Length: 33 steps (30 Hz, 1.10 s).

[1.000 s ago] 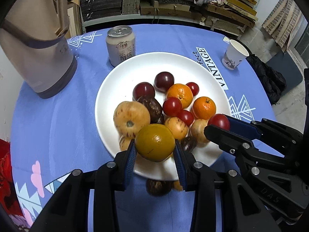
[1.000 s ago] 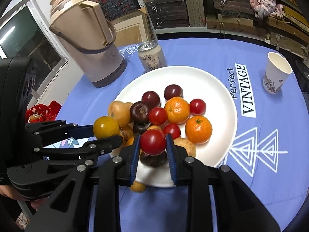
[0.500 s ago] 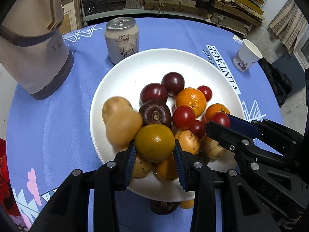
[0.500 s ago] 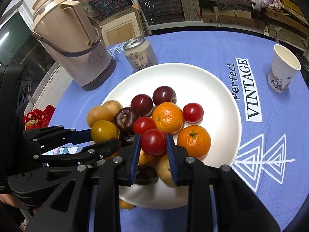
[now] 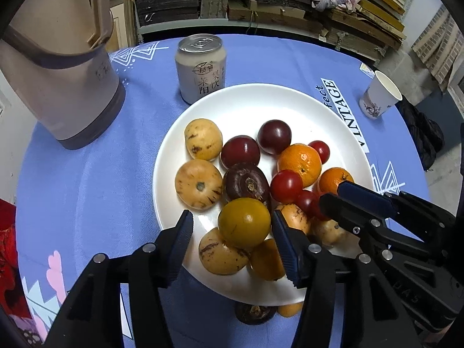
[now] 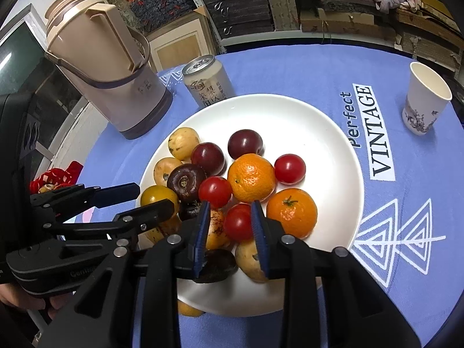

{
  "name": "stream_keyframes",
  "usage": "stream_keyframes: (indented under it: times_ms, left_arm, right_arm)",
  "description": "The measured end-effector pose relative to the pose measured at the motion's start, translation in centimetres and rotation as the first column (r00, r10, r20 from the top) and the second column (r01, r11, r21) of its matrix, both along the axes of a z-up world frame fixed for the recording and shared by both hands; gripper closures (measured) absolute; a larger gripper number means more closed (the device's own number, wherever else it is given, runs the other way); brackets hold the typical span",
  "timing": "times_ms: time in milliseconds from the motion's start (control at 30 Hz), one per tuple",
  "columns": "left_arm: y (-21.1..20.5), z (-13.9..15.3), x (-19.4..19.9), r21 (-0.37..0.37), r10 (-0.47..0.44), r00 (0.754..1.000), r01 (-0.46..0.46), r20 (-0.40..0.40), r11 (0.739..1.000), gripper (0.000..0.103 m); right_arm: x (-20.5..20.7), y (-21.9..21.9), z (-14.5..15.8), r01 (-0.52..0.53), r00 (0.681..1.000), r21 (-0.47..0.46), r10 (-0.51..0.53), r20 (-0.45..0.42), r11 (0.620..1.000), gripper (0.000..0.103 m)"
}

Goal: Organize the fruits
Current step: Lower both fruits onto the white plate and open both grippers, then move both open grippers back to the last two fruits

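The left gripper [image 5: 232, 232] stands wide around the yellow fruit [image 5: 244, 222] resting on the pile in the white plate [image 5: 255, 101], while the right gripper [image 6: 230, 227] holds a red tomato [image 6: 239, 221], which should be lowered gently into a free gap before opening

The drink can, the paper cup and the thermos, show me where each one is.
drink can [image 5: 200, 71], left wrist view, printed side.
paper cup [image 6: 422, 107], right wrist view, outer wall.
thermos [image 6: 104, 66], right wrist view, body.

Thermos [image 5: 58, 66] top cut off; dark fruit [image 5: 255, 313] half behind plate rim [image 5: 261, 297].
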<state>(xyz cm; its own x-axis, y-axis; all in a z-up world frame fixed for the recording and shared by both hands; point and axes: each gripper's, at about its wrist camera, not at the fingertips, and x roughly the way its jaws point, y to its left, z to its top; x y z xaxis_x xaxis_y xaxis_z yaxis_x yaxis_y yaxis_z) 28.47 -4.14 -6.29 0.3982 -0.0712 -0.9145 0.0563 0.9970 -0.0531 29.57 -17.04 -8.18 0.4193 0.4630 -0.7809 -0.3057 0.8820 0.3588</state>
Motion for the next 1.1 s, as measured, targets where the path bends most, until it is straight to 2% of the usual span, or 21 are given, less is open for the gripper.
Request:
stream_keyframes:
  times_ms: [400, 533, 700, 767, 933, 1033, 1100]
  left_arm:
    - [0.9, 1.1, -3.1, -0.01, 0.012, 1.0, -0.012, 0.003, 1.0, 0.045]
    - [1.3, 1.0, -4.2, -0.011, 0.017, 1.0, -0.017, -0.005, 1.0, 0.045]
    - [1.6, 0.8, -5.4, -0.018, 0.024, 0.999, -0.024, -0.025, 1.0, 0.041]
    - [1.8, 0.8, -5.9, -0.018, 0.031, 0.999, -0.032, -0.026, 0.999, 0.039]
    - [2.1, 0.5, -6.9, -0.015, 0.04, 0.998, -0.041, -0.039, 0.999, 0.039]
    - [2.2, 0.1, -7.5, -0.018, 0.051, 0.997, -0.052, -0.058, 0.998, 0.03]
    - [2.0, 0.0, -7.8, -0.01, 0.045, 0.997, -0.046, -0.061, 0.999, 0.029]
  right_arm:
    - [-3.3, -1.1, 1.4, 0.016, 1.0, -0.012, -0.016, 0.004, 1.0, 0.069]
    - [-4.5, -1.0, 1.6, 0.017, 1.0, -0.02, -0.017, 0.004, 1.0, 0.056]
    - [-6.0, -0.9, 1.5, 0.005, 1.0, -0.02, -0.005, -0.006, 1.0, 0.053]
    - [-6.7, -1.0, 1.6, 0.005, 1.0, -0.013, -0.005, -0.001, 1.0, 0.045]
    - [-8.4, -0.5, 1.3, -0.024, 1.0, -0.034, 0.023, -0.006, 0.999, 0.042]
    - [-9.3, -0.2, 1.0, -0.04, 0.999, -0.051, 0.04, 0.002, 0.998, 0.038]
    - [-9.7, -0.1, 0.9, -0.045, 0.999, -0.058, 0.045, 0.005, 0.997, 0.036]
